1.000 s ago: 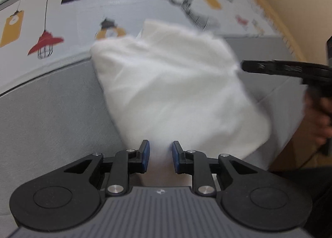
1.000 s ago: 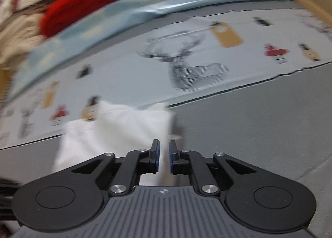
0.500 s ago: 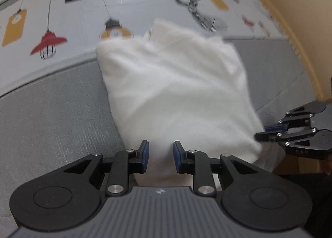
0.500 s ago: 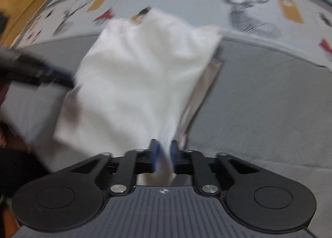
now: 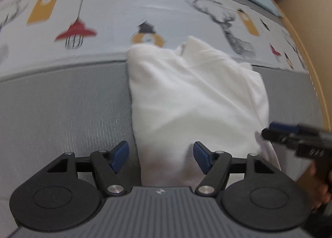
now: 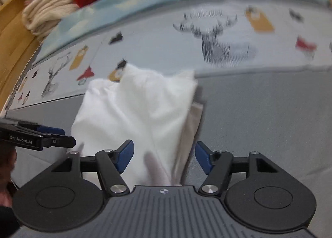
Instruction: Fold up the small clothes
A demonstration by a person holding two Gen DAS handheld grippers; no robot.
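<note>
Left wrist view: the left gripper (image 5: 160, 156) at lower centre, its jaws opening, blue pads apart and clear of the white garment (image 5: 193, 101), whose near edge lies between them. The folded garment rests mid-frame on the grey cover (image 5: 62, 103) below the printed sheet (image 5: 124, 15). Right wrist view: the right gripper (image 6: 165, 156), jaws likewise opening, straddles the garment's near corner; stacked clothes (image 6: 49, 3) fill the upper left.

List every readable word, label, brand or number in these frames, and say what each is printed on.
"GenRobot.AI": white lettering on the side of the left gripper, seen in the right wrist view.
The marking on the right gripper in the left wrist view is too blurred to read.
The printed sheet shows pictures only, no legible words.
</note>
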